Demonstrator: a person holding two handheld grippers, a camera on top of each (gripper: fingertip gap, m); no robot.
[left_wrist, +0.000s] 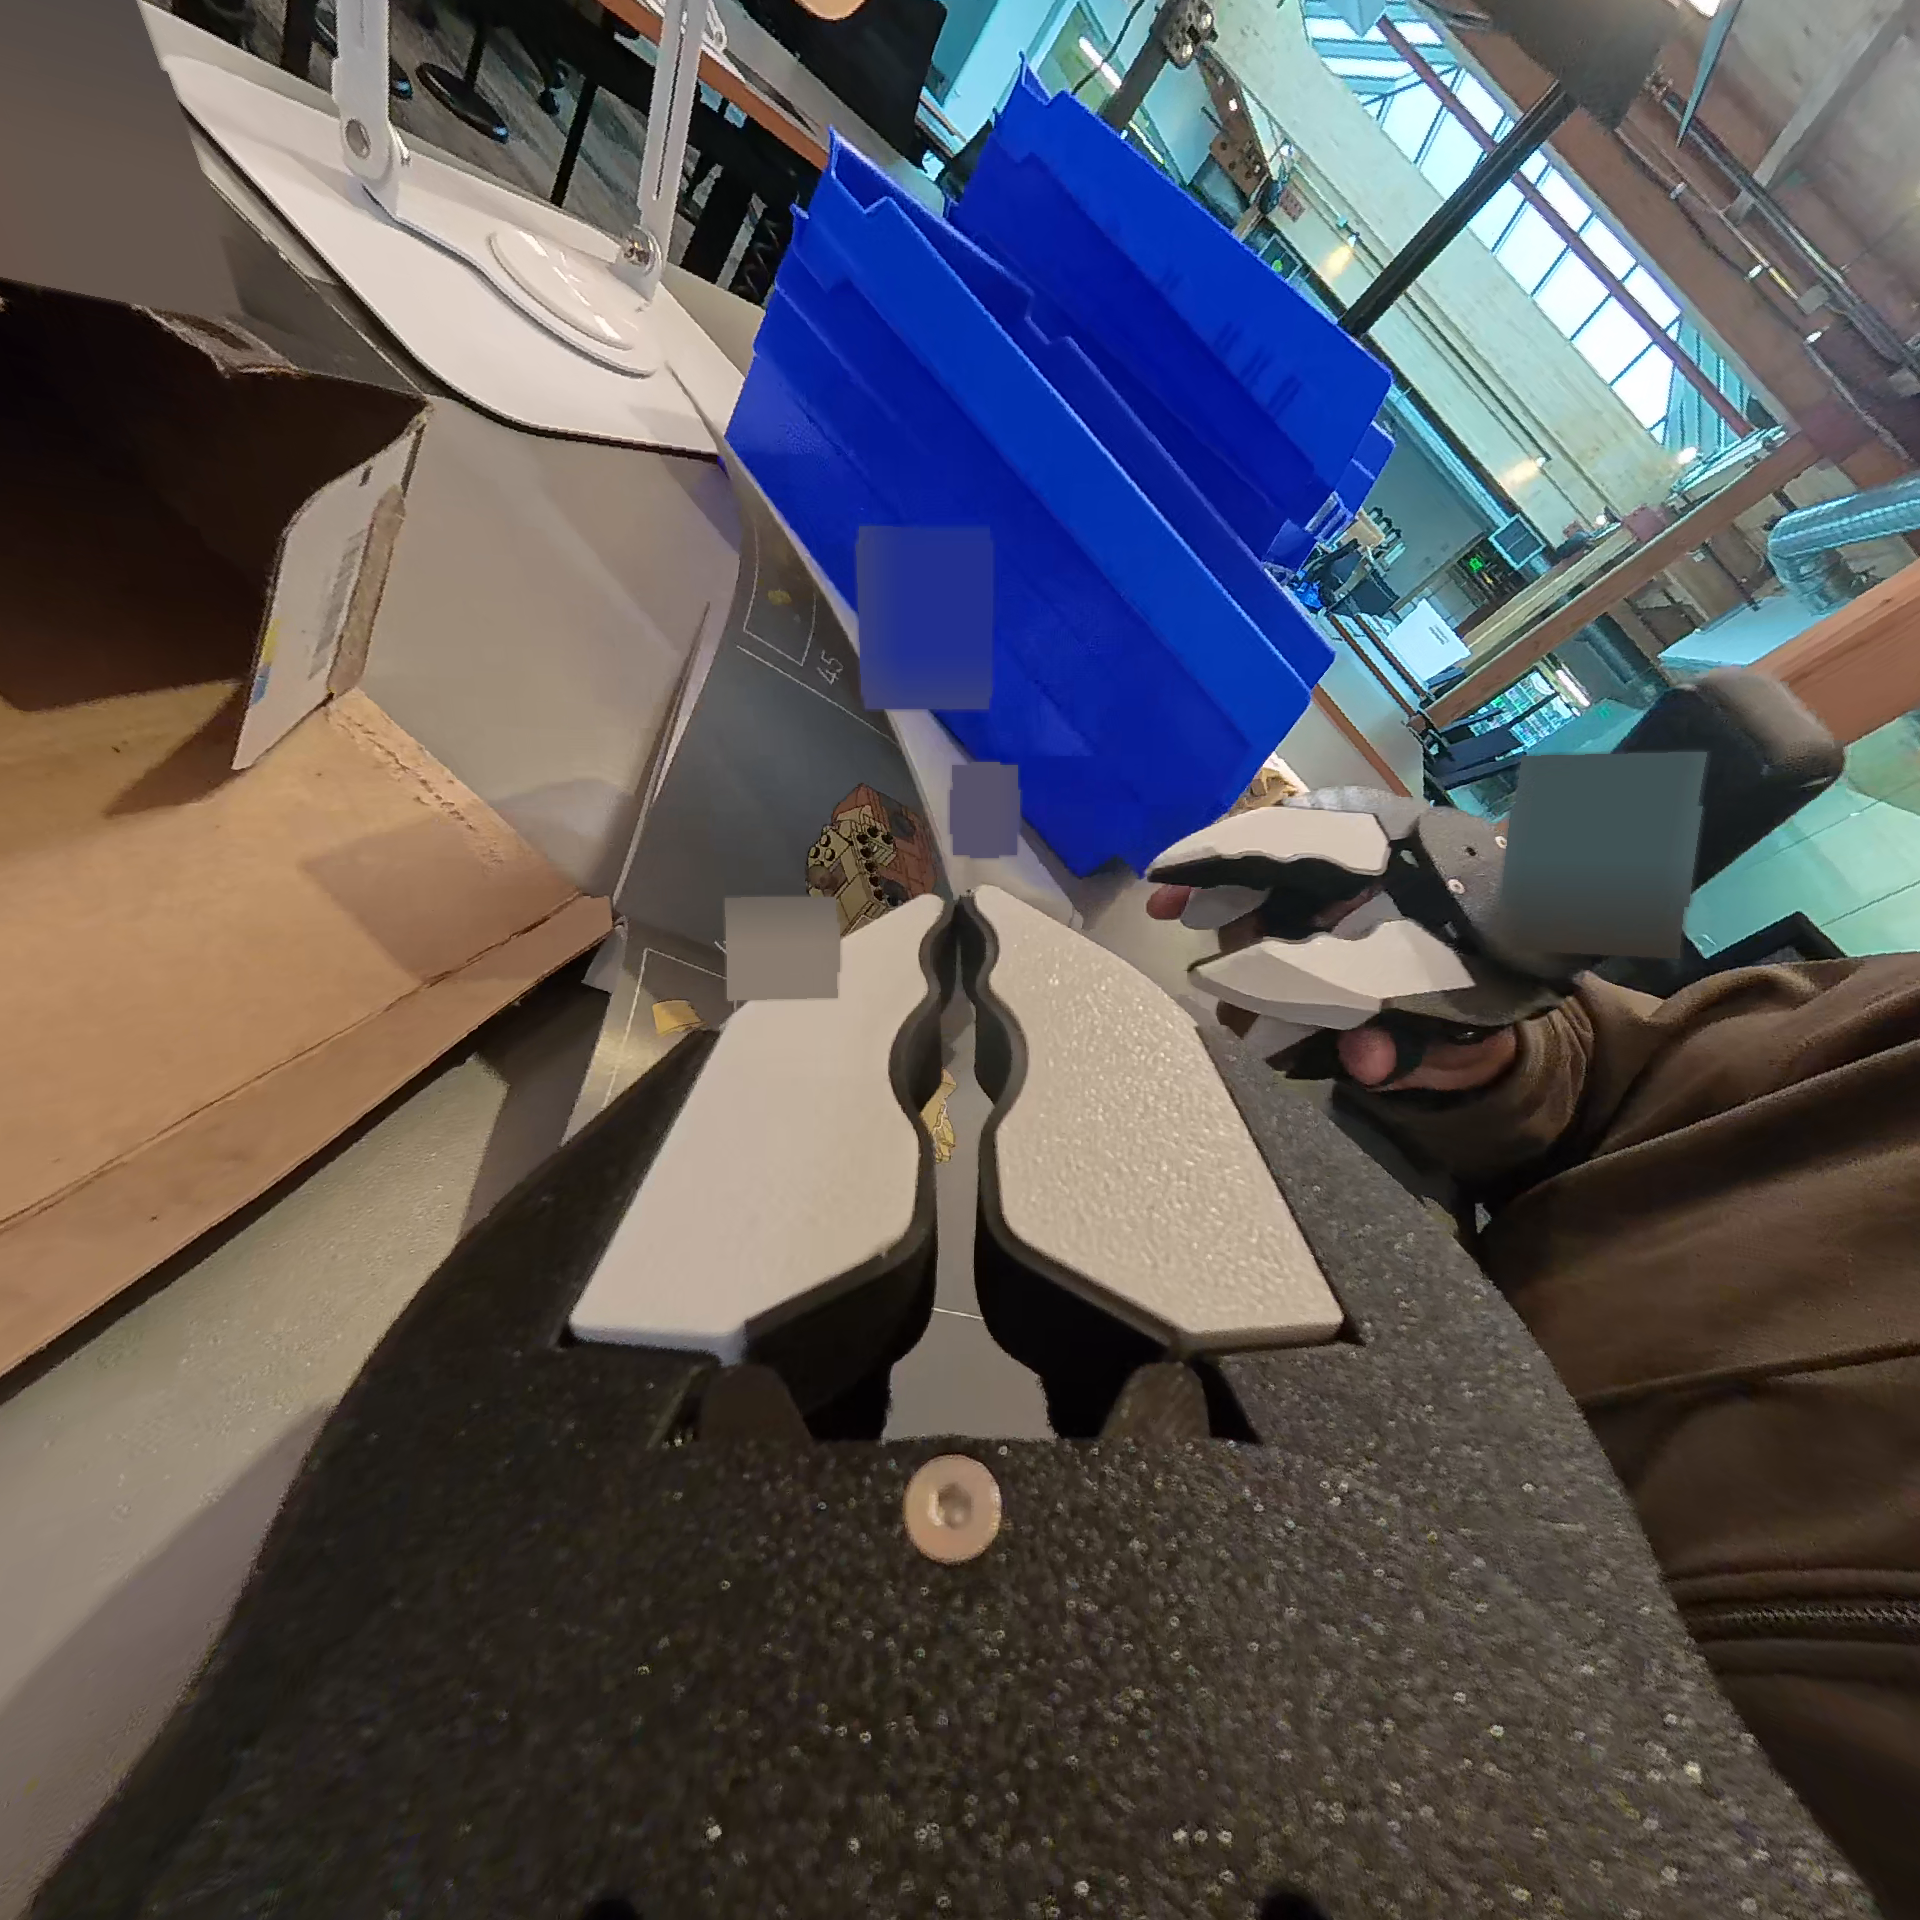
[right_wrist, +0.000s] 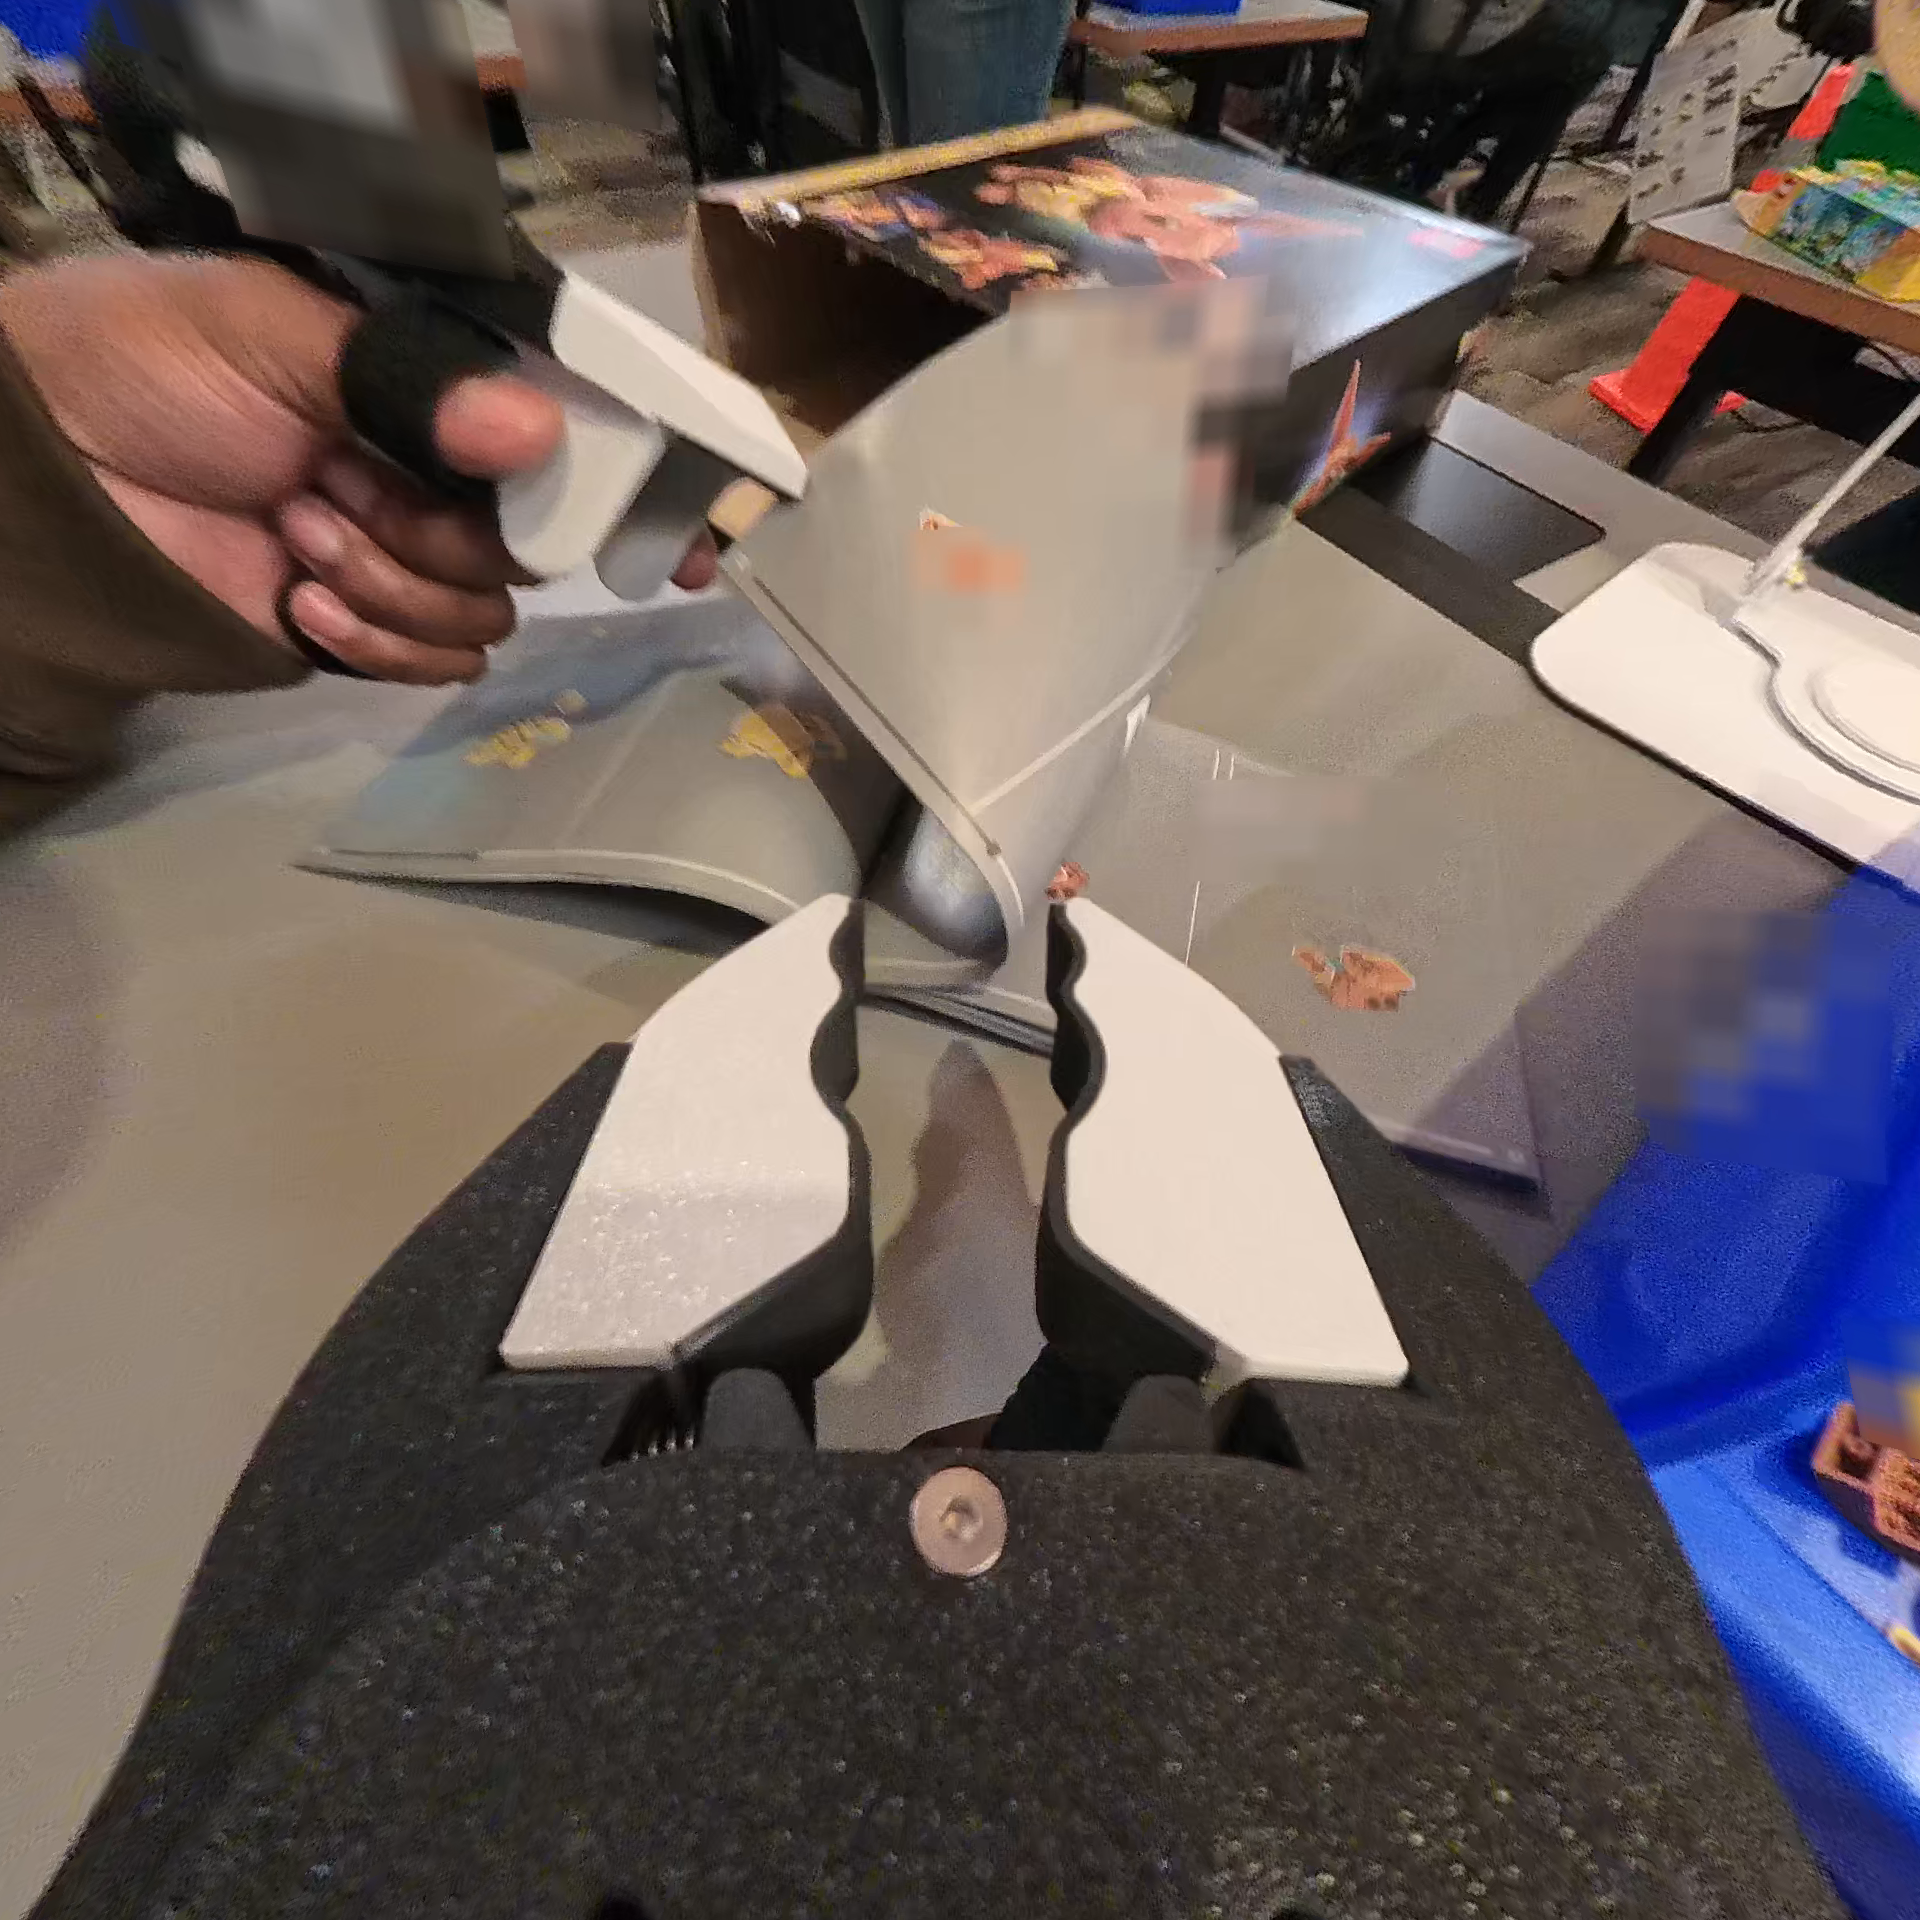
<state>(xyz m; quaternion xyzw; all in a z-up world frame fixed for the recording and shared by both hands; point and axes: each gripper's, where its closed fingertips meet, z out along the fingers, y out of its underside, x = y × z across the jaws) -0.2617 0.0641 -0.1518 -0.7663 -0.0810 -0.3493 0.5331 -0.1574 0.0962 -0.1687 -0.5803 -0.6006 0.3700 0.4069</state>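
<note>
Left gripper (left_wrist: 961, 914): fingers closed, pinching the edge of a page (right_wrist: 997, 582) of the open booklet (right_wrist: 623, 769). In the right wrist view this gripper (right_wrist: 743, 509) sits at 10 o'clock, held in a hand (right_wrist: 260, 457), with the page lifted and curling up off the booklet.

Right gripper (right_wrist: 956, 914): fingers apart, nothing pressed between the pads. Its tips hover just over the booklet's spine, where the lifted page bends. In the left wrist view it (left_wrist: 1195, 925) shows at 3 o'clock, jaws spread, near the blue bins (left_wrist: 1039, 520).

Booklet lies flat on the grey table (right_wrist: 208, 1039). Printed box (right_wrist: 1091, 239) at 12 o'clock beyond it in the right view; white stand base (right_wrist: 1766, 675) at 2 o'clock. Cardboard box (left_wrist: 208, 883) at 9 o'clock in the left view. Right view blurred.
</note>
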